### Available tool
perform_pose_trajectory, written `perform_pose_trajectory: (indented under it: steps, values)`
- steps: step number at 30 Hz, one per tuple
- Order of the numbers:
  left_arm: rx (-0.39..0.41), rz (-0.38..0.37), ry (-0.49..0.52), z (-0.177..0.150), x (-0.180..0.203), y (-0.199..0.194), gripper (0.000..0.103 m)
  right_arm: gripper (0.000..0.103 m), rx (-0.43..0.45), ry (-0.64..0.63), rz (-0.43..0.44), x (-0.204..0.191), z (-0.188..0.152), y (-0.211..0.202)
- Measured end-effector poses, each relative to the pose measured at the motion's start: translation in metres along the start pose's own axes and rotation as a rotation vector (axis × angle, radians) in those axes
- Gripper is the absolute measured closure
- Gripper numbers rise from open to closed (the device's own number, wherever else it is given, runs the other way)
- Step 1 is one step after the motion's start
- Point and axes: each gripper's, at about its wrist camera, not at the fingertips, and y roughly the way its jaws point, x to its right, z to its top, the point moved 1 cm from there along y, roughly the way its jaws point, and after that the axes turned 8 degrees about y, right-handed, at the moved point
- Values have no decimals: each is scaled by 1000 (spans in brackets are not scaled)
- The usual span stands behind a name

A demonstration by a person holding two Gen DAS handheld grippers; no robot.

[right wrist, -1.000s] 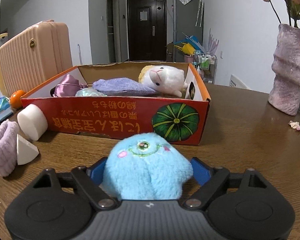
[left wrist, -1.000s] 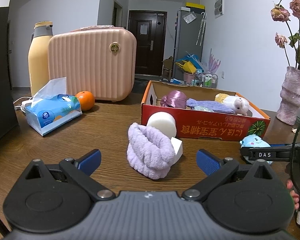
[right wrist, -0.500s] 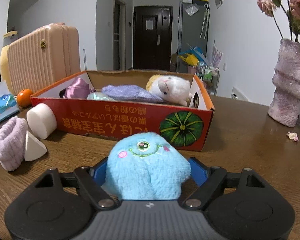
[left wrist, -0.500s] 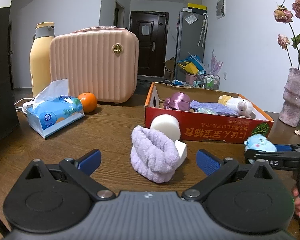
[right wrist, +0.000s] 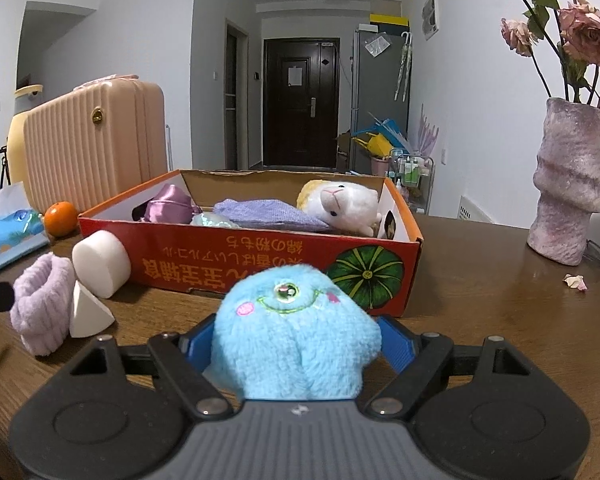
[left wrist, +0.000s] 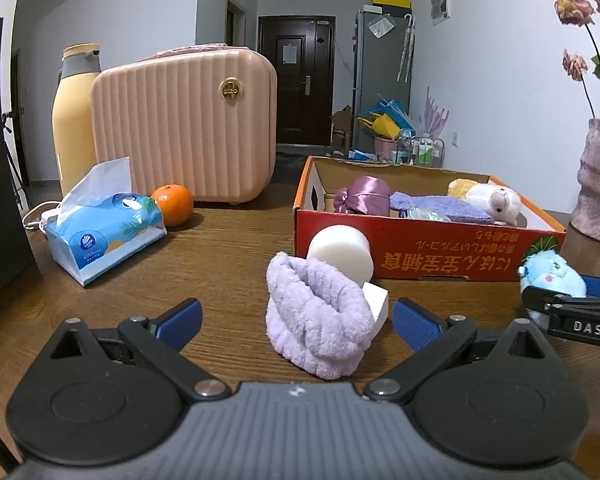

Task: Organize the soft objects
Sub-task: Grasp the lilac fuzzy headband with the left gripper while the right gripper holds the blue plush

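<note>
My right gripper [right wrist: 298, 344] is shut on a blue plush toy [right wrist: 292, 320], its blue pads pressing both sides, just in front of the red cardboard box [right wrist: 240, 264]. The box holds a white sheep plush [right wrist: 346, 206], a lilac cloth [right wrist: 268, 212] and a purple satin bundle [right wrist: 168, 204]. In the left wrist view my left gripper [left wrist: 296, 312] stands open, low over the table. A lilac towelling band [left wrist: 316, 320] lies just ahead, between its fingers' line. Behind the band are a white foam cylinder [left wrist: 342, 254] and a white wedge [left wrist: 378, 300]. The blue plush [left wrist: 552, 276] shows at the right.
A pink ribbed case [left wrist: 184, 124], a yellow bottle [left wrist: 74, 112], a tissue pack [left wrist: 104, 232] and an orange [left wrist: 172, 204] stand at the back left. A vase [right wrist: 572, 184] of dried roses stands right of the box, with a fallen petal [right wrist: 575, 281] near it.
My right gripper has tightened a little on the blue plush and carried it slightly up and nearer the box. The left gripper has barely moved.
</note>
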Motion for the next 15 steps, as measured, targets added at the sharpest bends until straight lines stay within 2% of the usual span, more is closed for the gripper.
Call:
perform_pose_trajectory:
  steps: [15]
  values:
    - [-42,34,56,9,6,40,0,21,21,-14,-32,-4,-3,-2]
